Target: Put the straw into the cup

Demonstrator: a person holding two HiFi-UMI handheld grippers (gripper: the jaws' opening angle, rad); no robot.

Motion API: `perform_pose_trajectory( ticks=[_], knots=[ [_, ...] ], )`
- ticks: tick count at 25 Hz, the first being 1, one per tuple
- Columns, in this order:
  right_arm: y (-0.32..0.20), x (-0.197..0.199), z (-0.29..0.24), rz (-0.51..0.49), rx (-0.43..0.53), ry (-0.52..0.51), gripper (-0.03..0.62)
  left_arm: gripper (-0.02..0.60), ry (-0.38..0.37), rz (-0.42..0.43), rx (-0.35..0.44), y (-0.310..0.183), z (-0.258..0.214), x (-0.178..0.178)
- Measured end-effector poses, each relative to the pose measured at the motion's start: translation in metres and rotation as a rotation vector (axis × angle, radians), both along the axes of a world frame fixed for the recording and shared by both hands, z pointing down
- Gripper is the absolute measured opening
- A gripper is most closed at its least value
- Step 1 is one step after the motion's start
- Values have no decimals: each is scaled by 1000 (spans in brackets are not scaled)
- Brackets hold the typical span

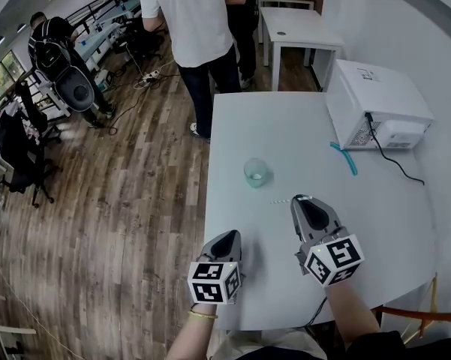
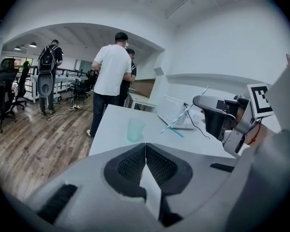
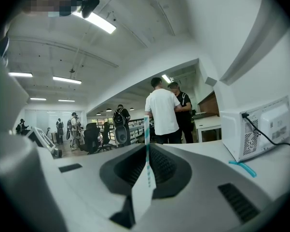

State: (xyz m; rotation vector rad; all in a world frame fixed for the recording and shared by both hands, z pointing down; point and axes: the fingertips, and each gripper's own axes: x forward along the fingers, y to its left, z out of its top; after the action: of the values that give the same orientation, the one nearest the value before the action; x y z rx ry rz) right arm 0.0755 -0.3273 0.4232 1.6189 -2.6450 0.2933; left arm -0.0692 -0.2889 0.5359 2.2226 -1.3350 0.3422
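Note:
A clear, pale green cup (image 1: 256,172) stands upright on the white table (image 1: 375,223), and also shows in the left gripper view (image 2: 135,129). My right gripper (image 1: 301,199) is shut on a white and teal striped straw (image 1: 281,201), a short way nearer than the cup and to its right. The straw (image 3: 146,129) stands up between the right gripper's (image 3: 147,151) pads. In the left gripper view the straw (image 2: 183,114) slants down from the right gripper (image 2: 202,100). My left gripper (image 1: 229,236) is shut and holds nothing (image 2: 145,146), near the table's front left.
A white microwave (image 1: 375,103) sits at the table's far right with a black cable trailing from it. A teal strip (image 1: 344,157) lies in front of it. A person in a white shirt (image 1: 199,28) stands beyond the table's far left corner. A white desk (image 1: 300,28) is farther back.

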Motion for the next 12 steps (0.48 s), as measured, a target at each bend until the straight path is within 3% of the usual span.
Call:
perform_pose_trajectory(
  ticks=[12],
  knots=[
    [-49, -11, 13, -22, 8, -6, 41, 20, -13, -14, -14, -33, 18, 2]
  ],
)
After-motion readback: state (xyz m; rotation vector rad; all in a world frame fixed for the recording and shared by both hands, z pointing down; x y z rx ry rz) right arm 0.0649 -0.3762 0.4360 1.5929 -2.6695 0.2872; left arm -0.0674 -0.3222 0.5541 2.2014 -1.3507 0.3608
